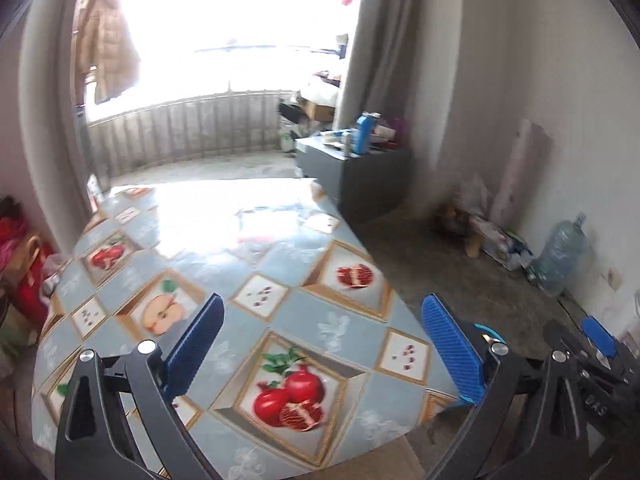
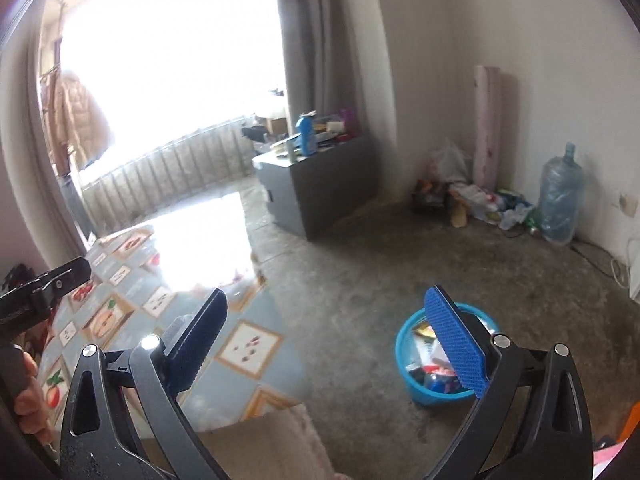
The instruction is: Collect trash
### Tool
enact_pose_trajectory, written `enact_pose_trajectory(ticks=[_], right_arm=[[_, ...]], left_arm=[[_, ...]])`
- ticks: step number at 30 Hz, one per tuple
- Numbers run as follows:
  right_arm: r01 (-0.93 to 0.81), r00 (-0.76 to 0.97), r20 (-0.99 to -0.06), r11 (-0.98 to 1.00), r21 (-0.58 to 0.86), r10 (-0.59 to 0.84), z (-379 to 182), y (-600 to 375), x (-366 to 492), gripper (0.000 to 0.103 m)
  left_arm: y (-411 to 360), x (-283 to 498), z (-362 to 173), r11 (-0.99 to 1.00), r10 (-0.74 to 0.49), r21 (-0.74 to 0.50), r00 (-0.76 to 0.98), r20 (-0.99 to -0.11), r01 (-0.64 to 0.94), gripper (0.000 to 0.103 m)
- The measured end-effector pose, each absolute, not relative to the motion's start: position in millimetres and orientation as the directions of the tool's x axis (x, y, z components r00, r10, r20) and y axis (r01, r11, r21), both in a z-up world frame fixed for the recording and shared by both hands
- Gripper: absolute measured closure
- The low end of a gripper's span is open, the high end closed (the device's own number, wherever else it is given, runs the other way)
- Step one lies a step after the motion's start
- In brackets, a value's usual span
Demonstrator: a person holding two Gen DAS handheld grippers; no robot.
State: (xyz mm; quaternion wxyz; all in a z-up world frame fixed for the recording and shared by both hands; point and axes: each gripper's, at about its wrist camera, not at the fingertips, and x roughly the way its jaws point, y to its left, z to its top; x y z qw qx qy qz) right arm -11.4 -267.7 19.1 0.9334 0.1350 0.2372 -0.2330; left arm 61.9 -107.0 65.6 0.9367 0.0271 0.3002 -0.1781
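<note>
Left hand-held gripper (image 1: 322, 346) spread wide, empty, over fruit-print surface (image 1: 280, 264), lower centre. Right hand-held gripper (image 2: 326, 344) spread, empty. Blue basin (image 2: 408, 354) on floor, lower right, holds wrappers. Surface looks cleared; collection seems nearly done.

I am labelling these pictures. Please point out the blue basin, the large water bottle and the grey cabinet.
blue basin (image 2: 412, 364): right wrist view, left rim.
large water bottle (image 2: 560, 196): right wrist view, middle of body.
grey cabinet (image 2: 332, 188): right wrist view, front side.
</note>
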Motion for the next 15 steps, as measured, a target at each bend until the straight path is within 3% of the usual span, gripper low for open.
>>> enact_pose_trajectory(ticks=[9,15], right_arm=[[0.416,0.766,-0.494,0.903,-0.108,-0.412,10.7,-182.5,2.5,0.008],[0.370,0.642,-0.676,0.918,-0.140,-0.362,-25.5,-159.6,14.8,0.008]], left_arm=[[-36.7,36.5,24.4,0.991,-0.073,0.041,0.779,-0.622,0.125,0.006],[-29.8,34.6,-7.7,0.999,-0.041,-0.026,0.686,-0.726,0.033,0.006]])
